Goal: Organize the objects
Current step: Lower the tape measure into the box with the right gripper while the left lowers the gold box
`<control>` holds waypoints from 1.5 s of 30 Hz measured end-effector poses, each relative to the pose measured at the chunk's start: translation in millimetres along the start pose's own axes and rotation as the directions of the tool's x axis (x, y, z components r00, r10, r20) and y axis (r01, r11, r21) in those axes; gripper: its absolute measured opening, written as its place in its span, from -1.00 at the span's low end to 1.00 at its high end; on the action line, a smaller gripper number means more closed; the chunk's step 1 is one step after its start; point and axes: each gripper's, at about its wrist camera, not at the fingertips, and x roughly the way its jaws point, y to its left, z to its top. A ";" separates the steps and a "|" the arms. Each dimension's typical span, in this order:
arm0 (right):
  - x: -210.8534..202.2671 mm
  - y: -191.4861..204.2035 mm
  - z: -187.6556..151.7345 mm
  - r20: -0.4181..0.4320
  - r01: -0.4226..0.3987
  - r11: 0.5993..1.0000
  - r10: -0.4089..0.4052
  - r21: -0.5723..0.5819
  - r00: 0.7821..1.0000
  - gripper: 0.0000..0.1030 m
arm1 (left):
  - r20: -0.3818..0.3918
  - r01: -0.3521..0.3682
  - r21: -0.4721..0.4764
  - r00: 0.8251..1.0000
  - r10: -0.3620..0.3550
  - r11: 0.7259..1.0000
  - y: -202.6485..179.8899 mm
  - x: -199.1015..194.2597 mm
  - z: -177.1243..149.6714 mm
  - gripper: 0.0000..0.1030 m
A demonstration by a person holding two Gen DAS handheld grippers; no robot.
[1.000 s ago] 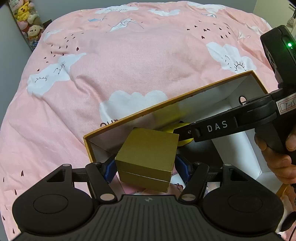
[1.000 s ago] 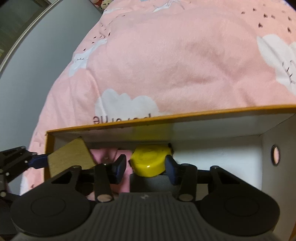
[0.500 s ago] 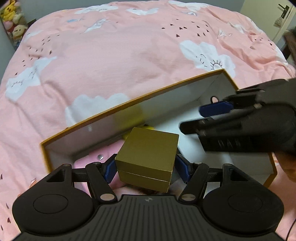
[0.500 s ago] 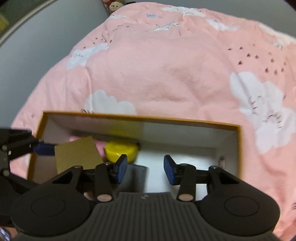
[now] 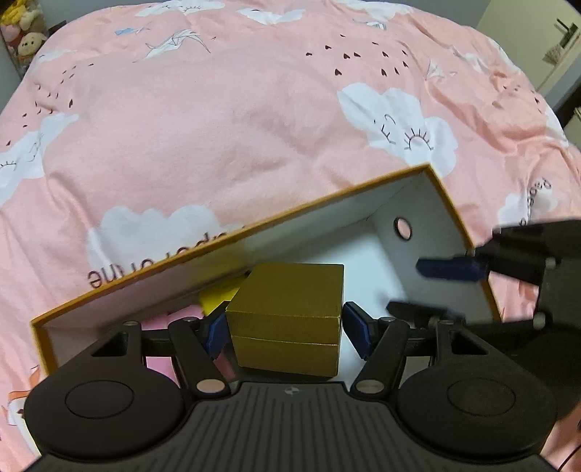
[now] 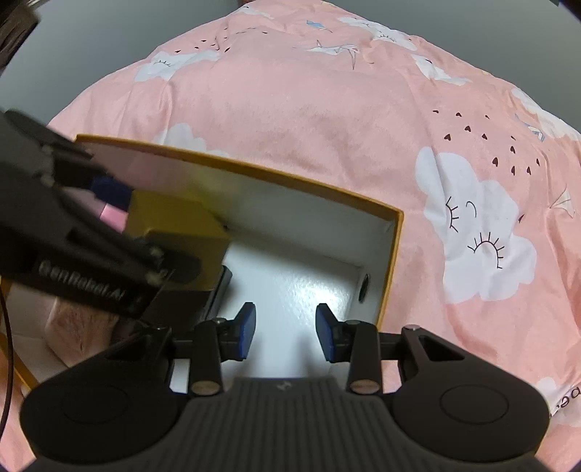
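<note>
My left gripper [image 5: 285, 332] is shut on a gold box [image 5: 290, 308] and holds it low inside an open orange-rimmed cardboard box [image 5: 326, 203] with white walls. Behind the gold box lie a yellow object [image 5: 218, 296] and a pink item [image 5: 181, 314]. My right gripper [image 6: 285, 330] is open and empty above the box's white floor [image 6: 301, 287] at its right end. It shows blurred at the right of the left wrist view [image 5: 508, 261]. The gold box [image 6: 178, 225] and the left gripper [image 6: 90, 254] show at the left of the right wrist view.
The cardboard box lies on a pink bedspread [image 5: 236, 119] with white clouds. Its right end wall has a round hole [image 5: 402, 228]. Plush toys [image 5: 21, 25] sit at the far left corner. A grey wall [image 6: 109, 36] lies beyond the bed.
My right gripper let go of the yellow object, pulled back and swung to the box's right end. My left gripper moved the gold box lower into the box.
</note>
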 end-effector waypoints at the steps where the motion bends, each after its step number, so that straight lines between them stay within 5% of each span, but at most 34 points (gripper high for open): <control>1: -0.5 -1.1 -1.4 0.005 -0.002 1.000 0.002 -0.003 1.000 -0.27 | -0.001 -0.001 -0.008 1.000 0.001 1.000 -1.5 2.3 3.5 0.45; 12: 5.6 10.8 -3.1 0.059 -0.066 0.994 0.071 -0.084 0.996 -0.28 | -0.058 0.016 -0.110 0.998 -0.023 0.994 -2.2 31.3 31.3 0.32; 24: 35.1 11.2 2.5 0.059 -0.085 0.994 0.089 -0.067 0.994 -0.42 | -0.032 0.057 -0.125 0.998 -0.061 0.991 7.1 29.3 27.2 0.34; 39: 43.5 16.5 7.8 0.048 -0.010 0.991 0.017 -0.134 0.999 -0.41 | 0.025 0.146 -0.118 0.989 -0.144 0.982 26.0 1.8 14.6 0.43; 45: 40.9 16.0 9.2 0.050 -0.010 0.989 0.017 -0.149 0.999 -0.41 | 0.026 0.120 -0.098 0.993 -0.118 0.988 32.5 -6.4 11.7 0.44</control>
